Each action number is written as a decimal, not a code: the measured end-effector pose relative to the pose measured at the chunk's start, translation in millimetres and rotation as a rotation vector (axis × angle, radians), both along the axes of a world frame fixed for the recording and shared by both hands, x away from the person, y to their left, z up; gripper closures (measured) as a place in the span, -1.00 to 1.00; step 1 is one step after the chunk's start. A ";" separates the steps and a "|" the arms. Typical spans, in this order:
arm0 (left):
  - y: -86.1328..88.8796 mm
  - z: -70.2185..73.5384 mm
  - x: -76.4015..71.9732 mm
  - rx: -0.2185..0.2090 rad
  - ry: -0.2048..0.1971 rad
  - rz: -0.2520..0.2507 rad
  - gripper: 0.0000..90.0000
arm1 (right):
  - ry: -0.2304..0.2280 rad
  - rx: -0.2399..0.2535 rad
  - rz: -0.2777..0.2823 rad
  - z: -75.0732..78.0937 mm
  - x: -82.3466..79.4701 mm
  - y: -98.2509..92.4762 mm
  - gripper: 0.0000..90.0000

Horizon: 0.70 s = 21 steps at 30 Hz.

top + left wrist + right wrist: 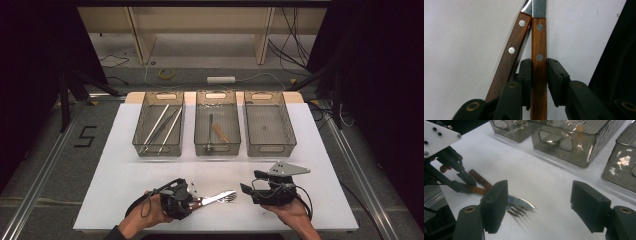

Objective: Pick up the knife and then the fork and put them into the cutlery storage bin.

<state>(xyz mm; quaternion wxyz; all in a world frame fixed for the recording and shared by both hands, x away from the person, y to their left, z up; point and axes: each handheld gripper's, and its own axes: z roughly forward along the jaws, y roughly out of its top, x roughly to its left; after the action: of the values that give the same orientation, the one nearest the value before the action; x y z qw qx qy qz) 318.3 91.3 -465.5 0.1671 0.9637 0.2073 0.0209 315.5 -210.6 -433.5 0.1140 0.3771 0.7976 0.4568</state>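
Two wooden-handled utensils, a knife (521, 202) and a fork (222, 198), lie side by side on the white table top (125, 175) near the front edge. In the left gripper view, one wooden handle (539, 37) runs straight between the jaws and both pads touch it. The second handle (510, 55) slants just outside the left jaw. My left gripper (539, 61) (192, 198) is shut on that middle handle. My right gripper (251, 181) (544, 202) is held to the right of the fork's tines (516, 212), open, with nothing between its pads.
Three clear bins stand in a row at the back. The left bin (159, 151) holds long metal tools. In the middle bin (217, 150) lie a metal utensil and a wooden-handled one. The right bin (270, 149) looks empty. Dark floor and cables surround the table.
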 end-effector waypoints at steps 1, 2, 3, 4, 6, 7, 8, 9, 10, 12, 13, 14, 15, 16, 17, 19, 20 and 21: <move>0.1 -0.1 -0.4 -0.003 0.000 0.001 0.64 | 0.000 0.000 0.000 0.0 0.1 0.1 -0.30; 0.0 -0.2 -0.6 -0.004 -0.004 0.000 0.65 | -0.001 0.000 0.001 -0.1 0.1 0.1 -0.30; 0.0 -0.1 -0.6 -0.004 -0.007 -0.003 0.65 | -0.001 0.000 0.002 -0.1 0.1 0.3 -0.30; 0.1 -0.1 -0.8 -0.005 -0.007 -0.004 0.65 | -0.001 -0.001 0.002 -0.1 0.1 0.4 -0.30; 0.6 0.1 -0.7 -0.007 -0.010 -0.010 0.66 | -0.002 -0.001 0.003 -0.2 0.1 0.6 -0.30; 0.8 0.2 -0.8 -0.009 -0.012 -0.012 0.66 | -0.002 0.000 0.004 -0.1 0.0 0.5 -0.30; 0.8 0.1 -1.0 -0.011 -0.018 -0.015 0.67 | -0.002 0.000 0.004 0.0 0.0 0.4 -0.30; 0.6 0.2 -1.1 -0.011 -0.023 -0.017 0.67 | -0.002 0.000 0.005 0.0 0.0 0.4 -0.30; 0.6 0.4 -1.1 -0.011 -0.021 -0.018 0.67 | -0.002 0.000 0.005 0.0 0.0 0.4 -0.30; 1.6 2.1 -0.6 -0.029 -0.011 -0.022 0.67 | -0.001 0.001 0.007 0.1 0.0 0.5 -0.29; 1.9 3.5 -1.1 -0.035 -0.011 -0.020 0.67 | -0.001 0.002 0.008 0.0 0.0 0.8 -0.29; 2.0 4.9 -1.4 -0.041 -0.013 -0.021 0.67 | -0.001 0.002 0.010 0.0 -0.2 1.3 -0.29; 2.4 6.6 -1.3 -0.041 -0.014 -0.026 0.67 | -0.003 0.002 0.015 0.2 -0.5 1.6 -0.29; 2.8 7.9 -1.2 -0.051 -0.013 -0.023 0.67 | -0.004 0.002 0.021 0.5 -1.0 2.5 -0.29; 3.3 9.5 -0.9 -0.053 -0.012 -0.029 0.67 | -0.006 -0.001 0.031 1.0 -1.8 3.6 -0.29; 3.4 12.6 -1.1 -0.063 -0.011 -0.028 0.67 | -0.017 -0.006 0.056 1.3 -3.3 7.5 -0.29; 3.2 14.6 -1.3 -0.068 -0.010 -0.031 0.67 | -0.023 -0.014 0.072 1.7 -4.3 9.8 -0.29; 2.7 16.7 -1.6 -0.069 -0.010 -0.034 0.67 | -0.031 -0.022 0.090 1.9 -5.5 12.9 -0.29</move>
<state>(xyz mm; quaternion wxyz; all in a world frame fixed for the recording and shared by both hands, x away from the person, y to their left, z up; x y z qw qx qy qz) 316.7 93.9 -448.7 0.2016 0.9606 0.1904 0.0158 310.0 -197.6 -431.5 0.1099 0.3325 0.8168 0.4585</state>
